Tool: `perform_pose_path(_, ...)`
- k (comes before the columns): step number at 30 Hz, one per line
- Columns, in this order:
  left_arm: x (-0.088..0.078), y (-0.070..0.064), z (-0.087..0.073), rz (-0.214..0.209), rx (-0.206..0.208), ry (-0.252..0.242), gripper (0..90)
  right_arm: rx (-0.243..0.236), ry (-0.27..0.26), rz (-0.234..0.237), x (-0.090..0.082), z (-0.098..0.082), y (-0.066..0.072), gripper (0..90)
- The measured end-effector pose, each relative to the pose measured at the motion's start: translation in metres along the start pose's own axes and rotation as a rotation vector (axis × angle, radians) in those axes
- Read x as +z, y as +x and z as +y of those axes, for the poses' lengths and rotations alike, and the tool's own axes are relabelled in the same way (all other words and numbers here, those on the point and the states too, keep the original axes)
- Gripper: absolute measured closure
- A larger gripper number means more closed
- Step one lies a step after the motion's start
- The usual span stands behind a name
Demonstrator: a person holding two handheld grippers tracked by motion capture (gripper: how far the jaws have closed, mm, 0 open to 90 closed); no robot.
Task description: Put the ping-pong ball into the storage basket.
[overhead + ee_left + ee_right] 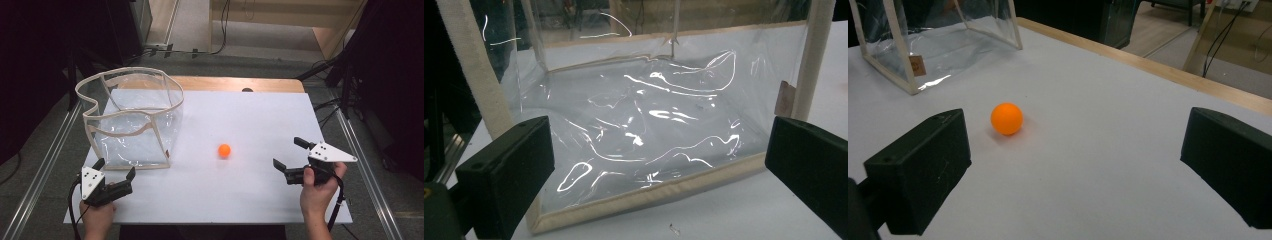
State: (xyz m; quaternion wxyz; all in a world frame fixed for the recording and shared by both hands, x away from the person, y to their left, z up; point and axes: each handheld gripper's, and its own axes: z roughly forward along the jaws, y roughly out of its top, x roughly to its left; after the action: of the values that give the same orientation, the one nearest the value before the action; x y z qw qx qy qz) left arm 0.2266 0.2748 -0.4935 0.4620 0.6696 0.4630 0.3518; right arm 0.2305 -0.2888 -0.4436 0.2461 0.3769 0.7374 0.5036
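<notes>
An orange ball (224, 150) lies on the white table sheet (240, 120), right of a clear plastic bag with beige trim (132, 120) that stands open at the back left. My left gripper (115, 170) is open just in front of the bag's near wall (644, 135), nothing between its jaws. My right gripper (290, 152) is open, low over the sheet to the right of the ball, pointing towards it. In the right gripper view the ball (1007, 118) rests ahead of the jaws, nearer the left one, with the bag (913, 55) behind it.
The wooden table edge (235, 84) shows beyond the white sheet. Metal rails (45, 160) run along both sides of the table. Cables and dark stands (350, 75) occupy the floor at the back and right.
</notes>
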Motion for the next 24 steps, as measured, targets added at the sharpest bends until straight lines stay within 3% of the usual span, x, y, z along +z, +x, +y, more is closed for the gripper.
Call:
perform_pose_path(12, 0.000, -0.001, 0.000, 0.003, 0.006, 0.004, 0.0, -0.012, 0.010, 0.018, 0.012, 0.014, 0.002, 0.0)
perform_pose_path(18, 0.001, -0.001, 0.000, 0.002, 0.006, 0.005, 0.0, -0.004, 0.024, 0.061, 0.018, 0.022, 0.003, 0.0)
perform_pose_path(24, 0.001, -0.001, 0.000, 0.002, 0.004, 0.005, 0.0, -0.006, 0.055, 0.072, 0.026, 0.029, 0.004, 0.0)
